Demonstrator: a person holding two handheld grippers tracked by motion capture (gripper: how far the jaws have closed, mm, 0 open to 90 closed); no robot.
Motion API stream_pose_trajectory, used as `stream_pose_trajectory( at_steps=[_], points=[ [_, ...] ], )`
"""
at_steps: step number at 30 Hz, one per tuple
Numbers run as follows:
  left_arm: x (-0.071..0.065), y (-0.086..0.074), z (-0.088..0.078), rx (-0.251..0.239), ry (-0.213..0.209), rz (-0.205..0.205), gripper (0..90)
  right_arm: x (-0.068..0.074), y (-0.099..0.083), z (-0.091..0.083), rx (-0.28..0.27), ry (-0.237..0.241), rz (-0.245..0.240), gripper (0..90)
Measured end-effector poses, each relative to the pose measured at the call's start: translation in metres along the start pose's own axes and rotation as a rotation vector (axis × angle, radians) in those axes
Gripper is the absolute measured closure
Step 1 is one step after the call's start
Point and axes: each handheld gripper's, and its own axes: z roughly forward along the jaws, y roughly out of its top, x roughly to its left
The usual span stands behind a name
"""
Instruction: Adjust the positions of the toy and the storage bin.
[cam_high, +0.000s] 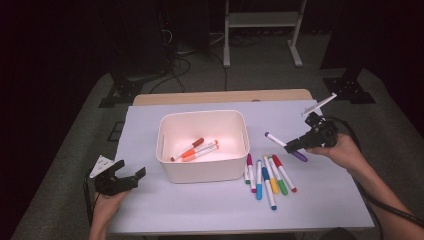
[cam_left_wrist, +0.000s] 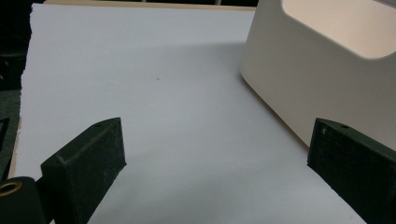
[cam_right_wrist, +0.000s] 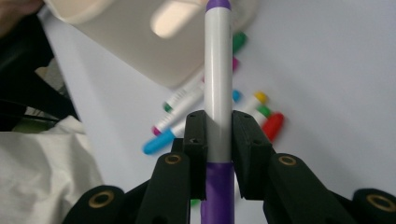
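Note:
My right gripper (cam_high: 294, 145) is shut on a purple marker (cam_high: 285, 146), held in the air to the right of the white bin (cam_high: 241, 131). In the right gripper view the jaws pinch the purple marker (cam_right_wrist: 218, 84) at its white barrel, with my right gripper (cam_right_wrist: 218, 135) above the loose markers. Several coloured markers (cam_high: 267, 175) lie in a row on the white table cover beside the bin. Three markers (cam_high: 196, 148) with red and orange caps lie inside the bin. My left gripper (cam_high: 131, 170) rests open at the table's front left, nothing between its jaws, as my left gripper (cam_left_wrist: 217, 149) faces the bin (cam_left_wrist: 317, 70).
The white cover (cam_high: 150, 210) spreads over a wooden table (cam_high: 220, 96). Dark stands and cables (cam_high: 180, 65) sit on the floor behind it, and a white frame (cam_high: 262, 30) stands further back. A white cloth (cam_right_wrist: 42, 172) shows at the left of the right gripper view.

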Motion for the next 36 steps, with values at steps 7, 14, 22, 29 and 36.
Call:
stream_pose_trajectory(
  at_steps=[7, 14, 22, 29, 36],
  points=[
    [0.001, 0.0, 0.0, -0.004, -0.004, -0.007, 2.8, 0.033, 0.045, -0.004, 0.008, 0.056, -0.099, 75.6],
    [0.001, 0.0, 0.001, -0.004, -0.01, -0.009, 2.8, 0.06, 0.086, 0.012, 0.056, 0.122, -0.169, 75.6],
    [0.002, 0.001, 0.002, -0.009, -0.014, -0.008, 2.8, 0.082, 0.126, 0.048, 0.128, 0.17, -0.25, 75.6],
    [0.003, 0.001, 0.001, -0.015, -0.017, -0.009, 2.8, 0.096, 0.151, 0.087, 0.187, 0.193, -0.305, 75.5],
    [0.003, 0.002, 0.0, -0.021, -0.018, -0.012, 2.9, 0.103, 0.166, 0.12, 0.251, 0.19, -0.344, 75.6]
  ],
)
